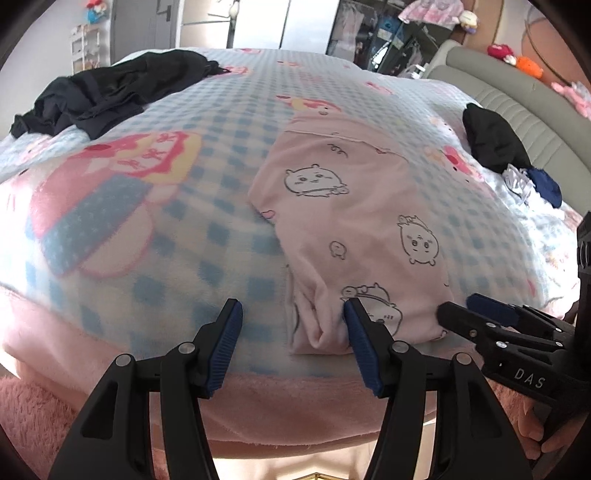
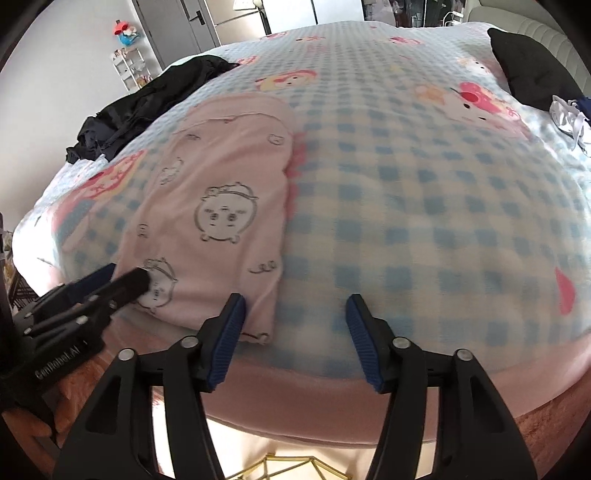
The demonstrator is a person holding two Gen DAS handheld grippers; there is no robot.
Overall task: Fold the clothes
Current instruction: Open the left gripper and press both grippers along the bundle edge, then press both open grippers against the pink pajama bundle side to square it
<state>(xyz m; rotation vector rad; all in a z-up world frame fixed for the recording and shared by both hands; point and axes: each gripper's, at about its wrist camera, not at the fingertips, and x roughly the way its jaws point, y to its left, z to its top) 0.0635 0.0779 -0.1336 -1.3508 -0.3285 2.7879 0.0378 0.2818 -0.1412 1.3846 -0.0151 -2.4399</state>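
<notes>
Two black hand-held grippers with blue ribbed pads hang over the near edge of the bed, and we have both of them spread wide with nothing pinched. Our left gripper (image 1: 293,345) straddles the near left corner of the pale pink cotton garment printed with outlined cartoon animals (image 1: 354,229), one pad on the cloth and the other on the blanket beside it. Our right gripper (image 2: 295,341) stands at the garment's near right corner, its left pad over the hem and its right pad off the cloth.

We judge the garment already folded lengthwise into a long strip, and the step in hand is taking its near end. The next move calls for both sets of pads to close on those near corners, through all the layers, then to carry that end away from us over the far part.

Under the garment lies a fleecy blue-and-white checked blanket with pink cartoon figures (image 1: 207,206). Beyond the garment to the left sits a crumpled pile of black clothes (image 1: 110,96); to its right, a black folded piece (image 1: 491,140) lies near the grey padded headboard (image 1: 517,96). Behind the bed stands a white wardrobe (image 1: 258,22).
</notes>
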